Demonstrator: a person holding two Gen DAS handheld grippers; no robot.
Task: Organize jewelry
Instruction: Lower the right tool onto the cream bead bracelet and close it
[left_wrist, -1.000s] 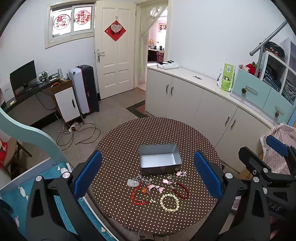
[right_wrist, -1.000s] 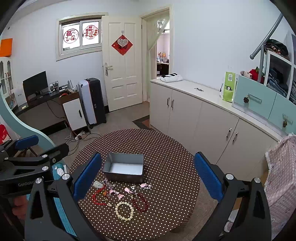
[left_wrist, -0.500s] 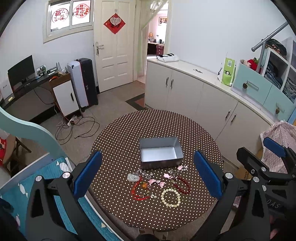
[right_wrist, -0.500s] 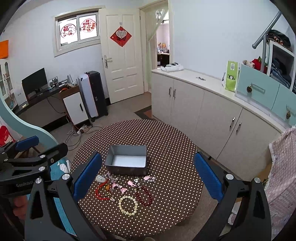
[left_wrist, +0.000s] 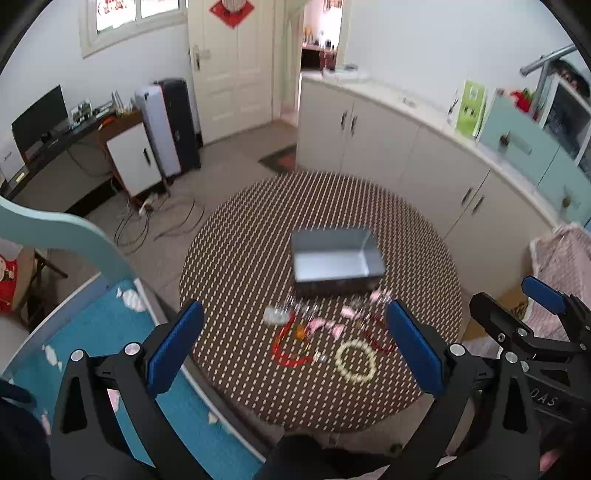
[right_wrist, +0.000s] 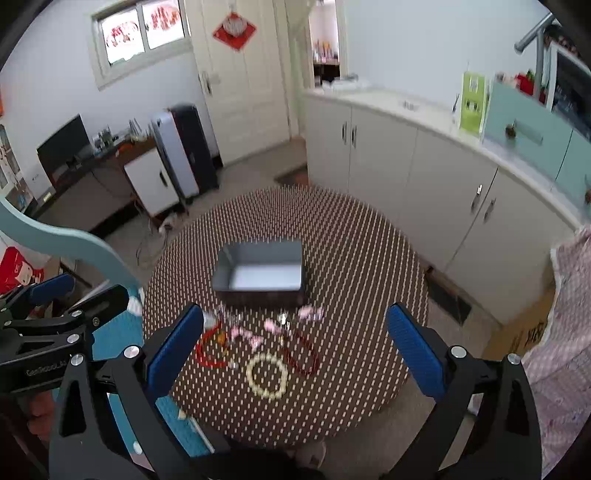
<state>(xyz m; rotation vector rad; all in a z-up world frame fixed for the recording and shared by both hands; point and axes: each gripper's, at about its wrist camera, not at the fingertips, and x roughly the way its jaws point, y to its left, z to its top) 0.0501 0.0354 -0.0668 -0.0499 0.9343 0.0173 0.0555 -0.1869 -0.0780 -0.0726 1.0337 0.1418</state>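
A grey open box (left_wrist: 335, 261) (right_wrist: 260, 273) stands near the middle of the round polka-dot table (left_wrist: 258, 229) (right_wrist: 362, 258). In front of it lie a white bead bracelet (left_wrist: 355, 360) (right_wrist: 266, 375), a red cord bracelet (left_wrist: 286, 349) (right_wrist: 207, 352), a dark red bead bracelet (left_wrist: 376, 336) (right_wrist: 304, 352), pink pieces (left_wrist: 325, 325) (right_wrist: 255, 338) and a pale stone (left_wrist: 275, 314). My left gripper (left_wrist: 295, 350) hangs open high above the jewelry. My right gripper (right_wrist: 295, 349) is open too, above the same pile. Both views are blurred by motion.
Cream cabinets (left_wrist: 406, 147) line the right wall. A blue mat (left_wrist: 110, 350) lies left of the table, beside a curved pale blue edge (left_wrist: 74, 229). A pink checked cloth (right_wrist: 569, 314) hangs at the right. The other gripper shows at each view's side (left_wrist: 535, 325) (right_wrist: 55, 317).
Both grippers have come forward and tilted down toward the table, so the jewelry and box sit larger and higher in view. Both stay open and hold nothing.
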